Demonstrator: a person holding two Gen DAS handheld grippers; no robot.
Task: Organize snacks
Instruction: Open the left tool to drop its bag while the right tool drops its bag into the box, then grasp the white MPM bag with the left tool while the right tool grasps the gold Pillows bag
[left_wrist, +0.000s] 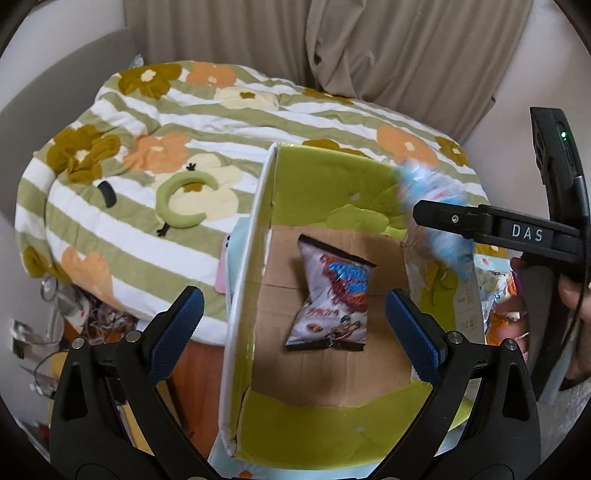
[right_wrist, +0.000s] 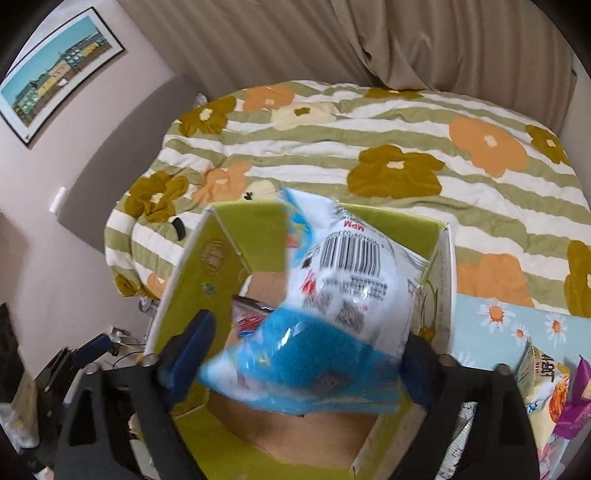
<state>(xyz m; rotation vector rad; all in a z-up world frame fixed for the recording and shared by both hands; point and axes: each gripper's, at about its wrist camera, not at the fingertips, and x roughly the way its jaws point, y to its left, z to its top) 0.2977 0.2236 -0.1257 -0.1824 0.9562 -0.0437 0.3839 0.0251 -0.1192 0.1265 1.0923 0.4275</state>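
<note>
Two grippers: the left gripper (left_wrist: 293, 328) hangs over the box with its jaws spread wide and nothing between them; the right gripper (right_wrist: 299, 365) is above the same box, its jaws apart on either side of a blurred packet, and whether the pads touch it cannot be told
One box: a cardboard box (left_wrist: 258, 229) with green inner walls and a brown floor, open at the top, standing against the bed; seen again from the right wrist (right_wrist: 255, 236)
One packet inside: a white and red snack bag (left_wrist: 332, 299) lies flat on the box floor, near the middle; only a corner of it shows under the blue one in the right view (right_wrist: 247, 314)
One packet in the air: a blue and white snack bag (right_wrist: 325, 306), barcode side up, over the box opening; in the left view it is a blur at the far right corner of the box (left_wrist: 428, 192)
Several packets outside: loose snacks (right_wrist: 550, 391) lie to the right of the box on a pale flowered cloth (right_wrist: 495, 321); the count is unclear
One quilt: striped green and white with flowers (left_wrist: 155, 147), behind the box
One curtain: beige (left_wrist: 332, 40), at the back
</note>
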